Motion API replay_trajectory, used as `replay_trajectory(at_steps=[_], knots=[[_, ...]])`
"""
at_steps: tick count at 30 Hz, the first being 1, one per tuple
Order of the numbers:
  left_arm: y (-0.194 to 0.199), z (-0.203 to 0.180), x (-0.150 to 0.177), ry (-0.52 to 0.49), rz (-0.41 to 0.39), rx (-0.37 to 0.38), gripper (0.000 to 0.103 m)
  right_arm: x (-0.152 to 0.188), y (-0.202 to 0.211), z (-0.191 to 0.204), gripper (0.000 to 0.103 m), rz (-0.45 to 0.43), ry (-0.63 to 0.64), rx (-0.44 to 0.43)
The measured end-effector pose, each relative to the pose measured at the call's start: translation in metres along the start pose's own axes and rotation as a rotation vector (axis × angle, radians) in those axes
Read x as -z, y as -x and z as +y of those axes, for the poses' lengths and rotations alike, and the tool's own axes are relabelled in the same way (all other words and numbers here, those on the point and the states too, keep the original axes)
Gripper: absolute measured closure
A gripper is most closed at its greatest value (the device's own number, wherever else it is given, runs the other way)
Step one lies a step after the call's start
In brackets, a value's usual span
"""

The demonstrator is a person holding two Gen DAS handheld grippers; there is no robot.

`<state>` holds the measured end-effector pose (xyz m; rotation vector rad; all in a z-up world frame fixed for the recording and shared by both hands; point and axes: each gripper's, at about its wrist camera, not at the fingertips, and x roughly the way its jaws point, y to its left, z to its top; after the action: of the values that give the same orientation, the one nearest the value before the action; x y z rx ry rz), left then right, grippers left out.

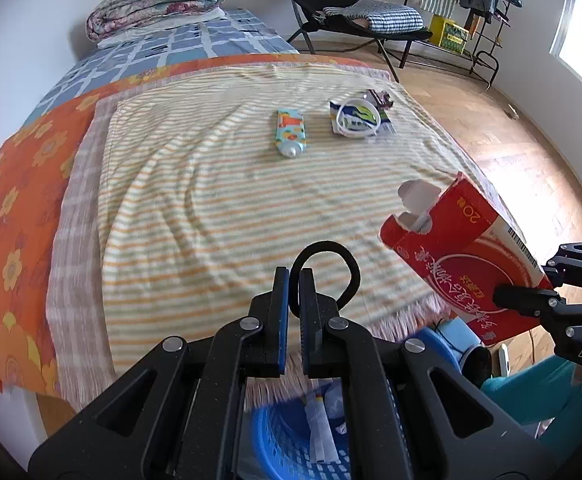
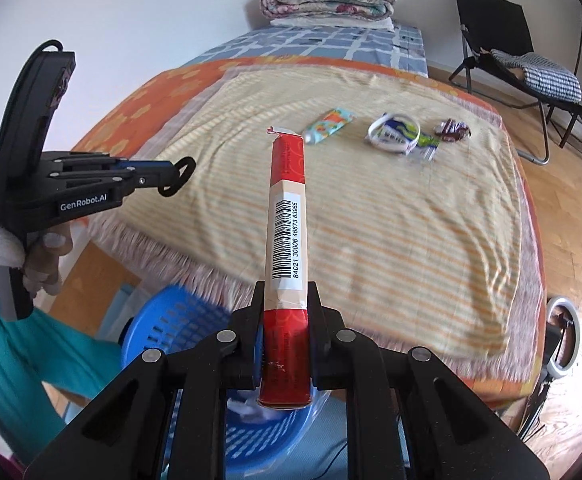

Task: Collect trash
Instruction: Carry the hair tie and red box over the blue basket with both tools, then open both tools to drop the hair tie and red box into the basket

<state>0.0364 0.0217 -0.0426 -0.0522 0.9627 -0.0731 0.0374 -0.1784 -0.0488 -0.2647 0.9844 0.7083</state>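
Red box (image 2: 287,216): a long red carton with a barcode on its pale side, held up off the bed between the two fingers of the right claw (image 2: 285,300), its far end pointing toward the middle of the blanket; the left wrist view shows its open top flap (image 1: 467,236).
Right claw: closed on the lower part of the red box, one finger pressed to each narrow side; the carton's bottom end hangs over the blue basket (image 2: 179,320).
Black loop (image 1: 331,268): a dark elastic band, pinched between the fingers of the left claw (image 1: 294,276), the loop sticking up past the tips.
Left claw: nearly shut, only a thin gap showing between its blue pads, gripping the black loop above the near edge of the bed.
Blue basket: on the floor just beside the fringed edge of the blanket, below both claws, with pale scraps inside.
Striped blanket (image 1: 211,208): spread over the bed, bearing the leftover trash well apart from both claws.
Tube (image 1: 290,133): lies flat near the blanket's middle.
White wrapper (image 1: 358,119): beside the tube, to its right.
Dark wrapper (image 2: 453,130): crumpled, just beyond the white wrapper.
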Motion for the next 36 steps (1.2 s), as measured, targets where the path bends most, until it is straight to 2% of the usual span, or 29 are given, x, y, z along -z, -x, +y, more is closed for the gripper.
replay_trajectory(at_steps=[9,19,27,36], knots=[[0.007,-0.006,0.046,-0.007,0.031,-0.011,0.1,0.041,0.0,0.021,0.089,0.054,0.013,-0.043],[-0.009,-0.008,0.092,-0.01,0.114,-0.014,0.1,0.077,-0.015,0.047,0.089,0.141,0.07,-0.076],[-0.019,-0.014,0.114,-0.028,0.161,-0.013,0.1,0.09,-0.027,0.054,0.089,0.193,0.074,-0.083],[-0.027,-0.019,0.124,-0.045,0.194,-0.013,0.1,0.097,-0.04,0.051,0.088,0.236,0.041,-0.078]])
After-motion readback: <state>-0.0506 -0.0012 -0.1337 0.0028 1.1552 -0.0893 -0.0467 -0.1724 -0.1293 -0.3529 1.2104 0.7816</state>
